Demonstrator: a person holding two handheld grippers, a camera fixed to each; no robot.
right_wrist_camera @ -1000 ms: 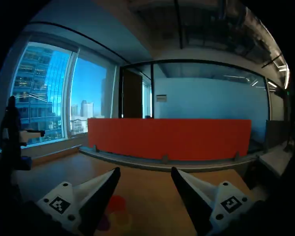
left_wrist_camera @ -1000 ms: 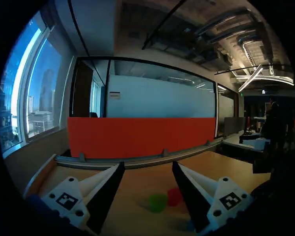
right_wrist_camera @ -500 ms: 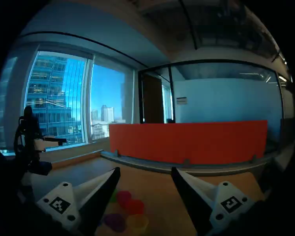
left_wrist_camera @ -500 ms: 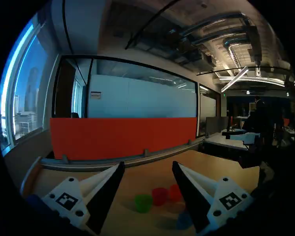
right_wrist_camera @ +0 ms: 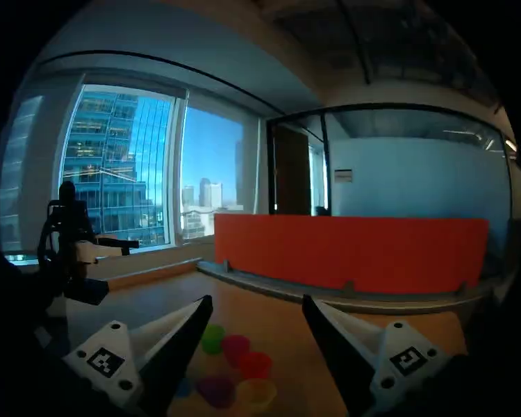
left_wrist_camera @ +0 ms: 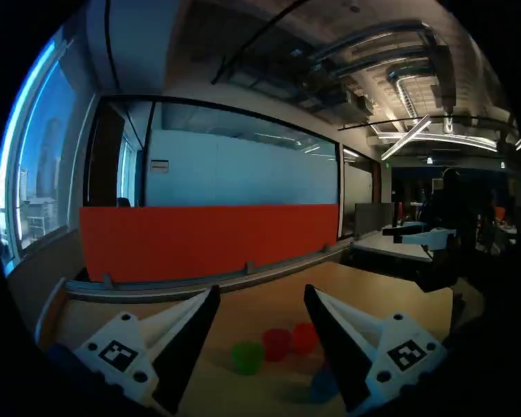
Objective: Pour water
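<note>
Several small coloured cups stand clustered on the wooden table (left_wrist_camera: 371,292). In the left gripper view I see a green cup (left_wrist_camera: 247,357), a red cup (left_wrist_camera: 276,344), an orange-red cup (left_wrist_camera: 304,337) and a blue cup (left_wrist_camera: 323,384) half behind a finger. My left gripper (left_wrist_camera: 260,290) is open above and short of them, holding nothing. In the right gripper view the green cup (right_wrist_camera: 212,338), a pink cup (right_wrist_camera: 235,346), a red cup (right_wrist_camera: 256,364), a purple cup (right_wrist_camera: 217,389) and a yellow cup (right_wrist_camera: 255,393) sit below my open, empty right gripper (right_wrist_camera: 257,300).
An orange partition (left_wrist_camera: 205,240) with a metal rail runs along the table's far edge. Large windows (right_wrist_camera: 121,174) lie to the left. The other gripper (right_wrist_camera: 80,254) hovers at the far left over the table (right_wrist_camera: 288,333). A dark figure (left_wrist_camera: 455,208) stands by desks at right.
The left gripper view has swung right, so the cups slid left and the blue one appeared. The right gripper view has swung left and down, bringing the whole cup cluster into sight.
</note>
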